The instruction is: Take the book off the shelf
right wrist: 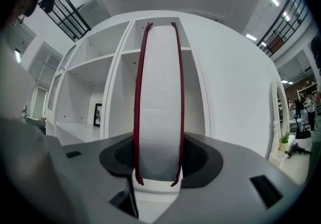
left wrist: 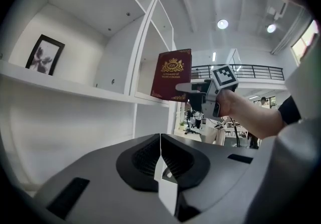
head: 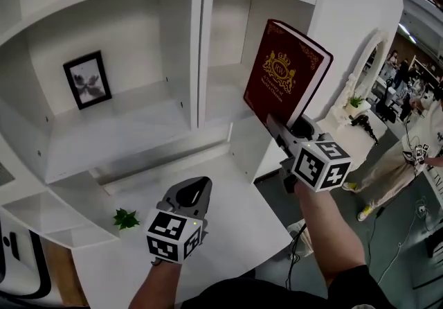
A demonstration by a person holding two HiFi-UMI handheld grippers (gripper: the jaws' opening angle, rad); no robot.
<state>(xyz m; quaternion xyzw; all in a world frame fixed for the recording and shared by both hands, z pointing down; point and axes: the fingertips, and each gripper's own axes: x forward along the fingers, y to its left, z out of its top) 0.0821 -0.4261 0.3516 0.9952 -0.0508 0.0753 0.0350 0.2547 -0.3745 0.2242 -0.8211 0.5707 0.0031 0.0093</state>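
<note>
A dark red book with a gold crest is upright and tilted at the open front of the right-hand shelf bay. My right gripper holds it from below, with the jaws pressed on both covers. In the right gripper view the book stands edge-on between the jaws, its white pages facing me. The left gripper view shows the book with its lower edge near the shelf board's front; whether they touch I cannot tell. My left gripper hovers low over the white counter, its jaws shut with nothing in them.
A framed picture leans in the left shelf bay. A small green plant sits on the counter to the left of my left gripper. To the right are a white mirror table and a person standing on the floor.
</note>
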